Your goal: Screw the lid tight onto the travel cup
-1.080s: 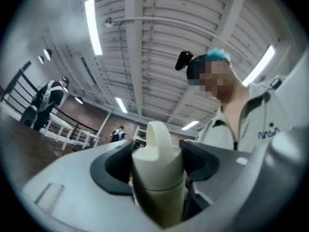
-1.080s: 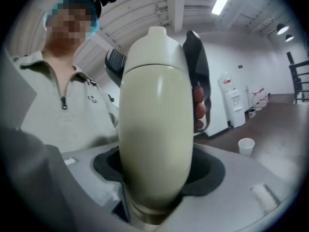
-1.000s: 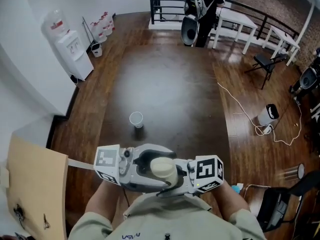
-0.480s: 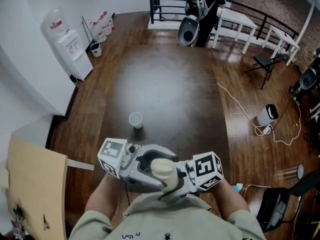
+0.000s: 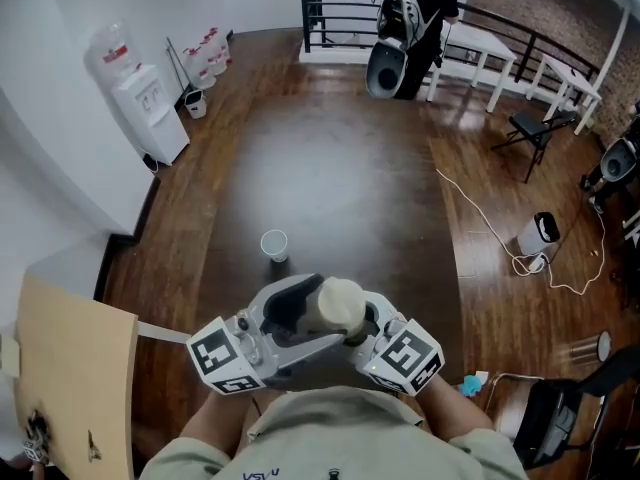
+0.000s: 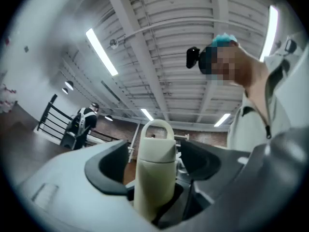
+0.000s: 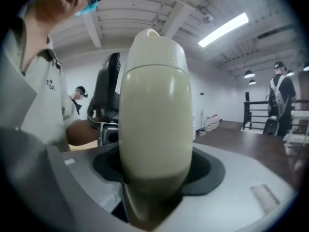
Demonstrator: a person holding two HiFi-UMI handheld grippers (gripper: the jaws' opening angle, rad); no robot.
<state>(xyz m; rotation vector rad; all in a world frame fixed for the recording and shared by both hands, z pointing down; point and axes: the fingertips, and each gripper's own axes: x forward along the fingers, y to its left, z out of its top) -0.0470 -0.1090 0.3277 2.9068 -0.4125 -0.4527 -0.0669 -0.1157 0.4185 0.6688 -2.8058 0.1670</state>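
A cream travel cup (image 5: 340,303) is held close in front of the person's chest. Its lid (image 6: 157,141), with a loop handle, sits on top. The cup (image 7: 154,124) fills the right gripper view, and my right gripper (image 5: 358,326) is shut on its body. My left gripper (image 5: 305,318) comes in from the other side. The cup (image 6: 154,178) stands between its dark pads (image 6: 108,166) with a narrow gap on each side. The left jaws have just been opening, and they stand open around the cup.
A small white paper cup (image 5: 274,243) stands on the dark table (image 5: 330,168) ahead. A water dispenser (image 5: 140,108) is at the left wall. A person with a backpack (image 5: 410,18) stands by the railing. A white cable (image 5: 490,228) lies on the floor at the right.
Both grippers have turned, their marker cubes swinging down toward the person's body. The cup's top has shifted up and slightly right in the head view.
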